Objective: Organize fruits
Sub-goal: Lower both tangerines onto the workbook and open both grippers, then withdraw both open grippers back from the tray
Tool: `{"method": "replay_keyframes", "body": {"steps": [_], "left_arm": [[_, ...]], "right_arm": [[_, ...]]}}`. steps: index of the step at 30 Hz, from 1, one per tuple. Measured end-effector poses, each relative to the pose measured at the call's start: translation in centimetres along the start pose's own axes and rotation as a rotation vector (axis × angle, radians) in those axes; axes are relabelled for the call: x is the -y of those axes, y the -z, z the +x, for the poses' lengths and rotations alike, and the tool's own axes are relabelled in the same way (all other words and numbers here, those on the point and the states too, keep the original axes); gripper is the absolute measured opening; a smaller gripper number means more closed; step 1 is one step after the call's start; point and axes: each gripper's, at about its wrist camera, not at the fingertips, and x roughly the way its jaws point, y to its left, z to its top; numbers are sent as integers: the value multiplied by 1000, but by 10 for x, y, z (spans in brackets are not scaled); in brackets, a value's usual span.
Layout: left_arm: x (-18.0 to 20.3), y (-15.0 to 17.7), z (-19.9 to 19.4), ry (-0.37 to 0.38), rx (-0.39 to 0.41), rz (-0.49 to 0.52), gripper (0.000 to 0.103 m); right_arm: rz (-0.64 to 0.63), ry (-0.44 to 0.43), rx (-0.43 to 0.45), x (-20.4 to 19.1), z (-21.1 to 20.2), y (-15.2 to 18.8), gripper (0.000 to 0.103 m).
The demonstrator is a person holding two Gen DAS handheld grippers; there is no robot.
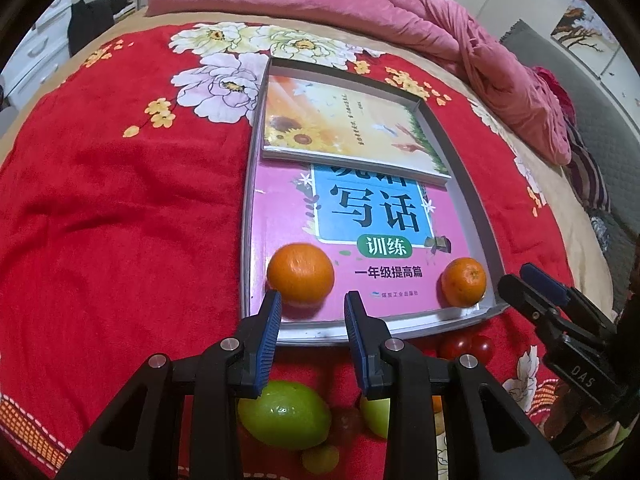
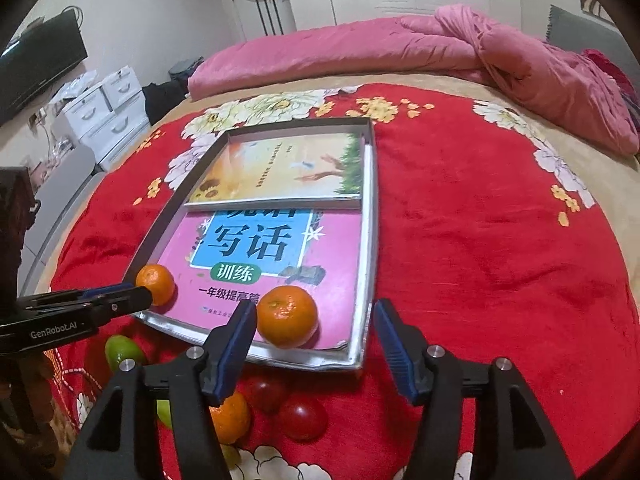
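Observation:
A grey shallow tray [image 1: 476,200] lies on the red flowered blanket and holds a pink book [image 1: 280,216] and a sunflower book [image 1: 340,120]. Two oranges rest on the pink book at the tray's near end. The left orange [image 1: 300,274] sits just past the tips of my left gripper [image 1: 314,296], whose jaws stand apart with nothing between them. The right orange [image 2: 287,316] lies beside the left finger of my right gripper [image 2: 316,306], which is wide open and does not press on it. From the side, the left gripper [image 2: 146,294] points at the left orange [image 2: 156,284].
Loose fruit lies on the blanket before the tray: a green citrus [image 1: 284,416], another green one [image 1: 376,412], red tomatoes [image 2: 302,418] and a third orange [image 2: 230,416]. A pink quilt [image 2: 400,48] runs along the far side, with white drawers [image 2: 108,112] at the left.

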Motion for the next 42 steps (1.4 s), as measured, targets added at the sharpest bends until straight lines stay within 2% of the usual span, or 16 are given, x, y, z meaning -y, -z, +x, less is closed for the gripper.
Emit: {"method": "replay_keyframes", "body": {"steps": [3, 10, 13, 15, 17, 21, 23, 26, 42], "left_arm": [[0, 0, -3, 7, 6, -2, 34], [3, 0, -14, 7, 28, 15, 44], [7, 0, -23, 3, 53, 31, 53], [10, -1, -29, 5, 68, 39, 54], [12, -1, -35, 4, 83, 48, 64], [17, 0, -47, 5, 107, 61, 67], [18, 0, -52, 0, 115, 63, 73], [20, 0, -58, -6, 122, 72, 74], [20, 0, -87, 3, 172, 75, 75]], "right_arm": [[11, 1, 6, 1, -3, 0, 65], [10, 2, 38, -3, -13, -3, 69], [7, -1, 58, -7, -18, -4, 74], [-3, 14, 70, -11, -21, -4, 79], [-8, 20, 82, -13, -24, -3, 80], [8, 16, 94, -13, -28, -3, 81], [15, 2, 111, -14, -33, -3, 82], [16, 7, 141, -15, -40, -4, 92], [52, -15, 215, -17, -71, -14, 96]]}}
